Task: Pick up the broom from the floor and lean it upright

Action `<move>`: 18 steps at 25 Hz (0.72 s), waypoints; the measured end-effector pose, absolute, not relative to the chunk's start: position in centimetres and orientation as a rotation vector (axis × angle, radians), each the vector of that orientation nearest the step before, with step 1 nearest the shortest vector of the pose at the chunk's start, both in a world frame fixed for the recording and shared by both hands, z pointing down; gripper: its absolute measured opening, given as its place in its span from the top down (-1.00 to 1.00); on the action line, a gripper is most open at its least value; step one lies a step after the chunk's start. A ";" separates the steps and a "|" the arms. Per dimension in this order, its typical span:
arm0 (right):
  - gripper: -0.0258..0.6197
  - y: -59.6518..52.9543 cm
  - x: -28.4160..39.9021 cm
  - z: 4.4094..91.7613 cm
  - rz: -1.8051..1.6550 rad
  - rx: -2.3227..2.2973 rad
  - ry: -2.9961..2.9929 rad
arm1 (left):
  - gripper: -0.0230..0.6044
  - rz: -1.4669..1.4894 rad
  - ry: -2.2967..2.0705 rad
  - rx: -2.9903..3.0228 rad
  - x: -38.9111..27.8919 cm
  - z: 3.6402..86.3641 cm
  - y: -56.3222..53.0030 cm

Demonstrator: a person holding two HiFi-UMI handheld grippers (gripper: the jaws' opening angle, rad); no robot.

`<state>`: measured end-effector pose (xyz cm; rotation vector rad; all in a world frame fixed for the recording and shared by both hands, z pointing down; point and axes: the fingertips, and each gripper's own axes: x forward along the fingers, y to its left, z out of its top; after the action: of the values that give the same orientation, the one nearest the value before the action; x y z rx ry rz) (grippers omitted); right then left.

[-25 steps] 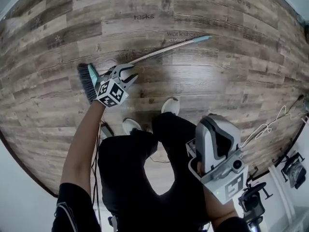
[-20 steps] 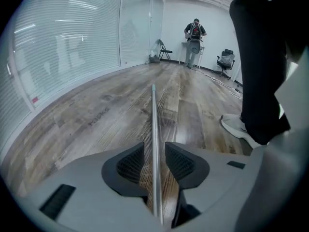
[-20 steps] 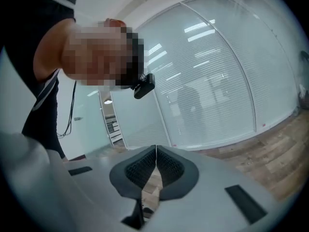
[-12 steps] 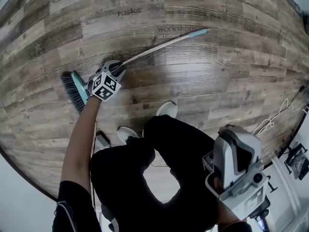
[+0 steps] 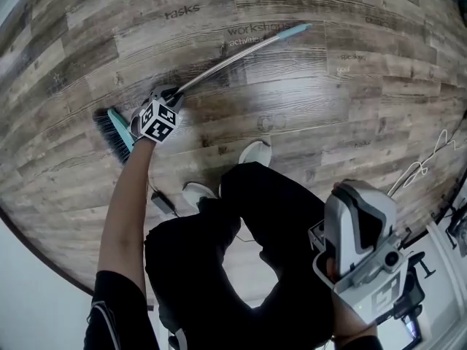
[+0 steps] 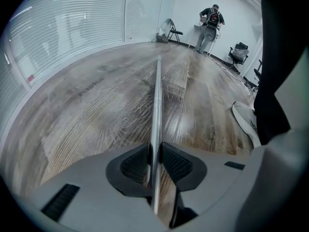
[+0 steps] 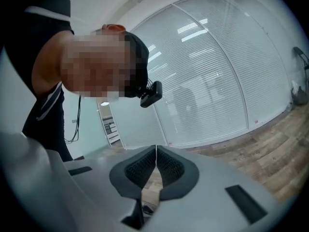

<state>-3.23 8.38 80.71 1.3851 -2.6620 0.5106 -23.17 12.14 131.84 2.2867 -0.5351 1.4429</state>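
Note:
The broom lies on the wood floor: teal head with dark bristles at the left, metal handle running up right to a teal grip. My left gripper points steeply down at the handle just beyond the head. In the left gripper view the handle runs straight between the jaws of that gripper. The jaws have just been closing, and both pads now press on the handle. My right gripper is held up near my right knee, far from the broom; its jaws meet with nothing in them.
My two white shoes stand just behind the broom. A black adapter lies by the left shoe and a white cable at the right. A person and chairs are at the far wall.
The left gripper came down onto the handle near the broom head and its jaws closed around it. The right gripper drifted to the lower right, still shut.

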 end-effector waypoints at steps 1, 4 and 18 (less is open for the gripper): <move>0.86 8.5 -3.0 80.8 0.503 1.391 -2.655 | 0.60 1.443 -0.541 2.280 -23.3 131.3 12.3; 0.86 8.7 -2.5 81.1 0.477 1.398 -2.638 | 0.62 1.448 -0.541 2.271 -23.7 129.0 12.9; 0.86 16.2 -8.7 87.0 0.797 1.212 -2.643 | 0.65 1.311 -0.671 2.195 -23.7 106.9 11.6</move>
<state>-8.69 16.20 87.02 1.2118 -2.6426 0.7968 -23.74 11.57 106.92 2.1954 -0.6711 1.3110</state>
